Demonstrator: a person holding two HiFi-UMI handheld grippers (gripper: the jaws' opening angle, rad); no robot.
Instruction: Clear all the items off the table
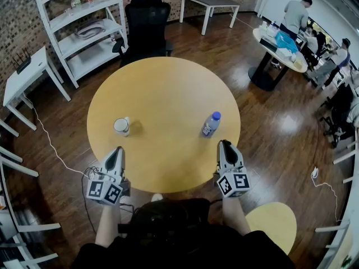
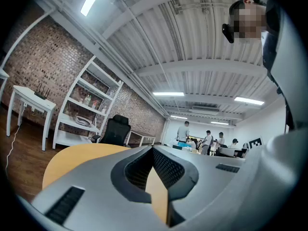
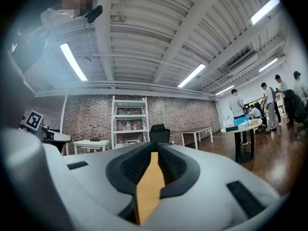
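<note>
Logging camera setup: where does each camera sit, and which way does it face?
Head view: on the head, steeply down at table, cup, bottle; forearms, left gripper, right gripper show.
Left gripper view: on that gripper, roughly level past its shut jaws toward shelf and chair.
Right gripper view: likewise, past shut jaws toward the shelf.
Shared: table, shelf, chair in all.

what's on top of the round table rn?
A white cup on the left and a blue-capped bottle on the right, standing apart on the round table. The left gripper and right gripper cover bits of its near edge.
</note>
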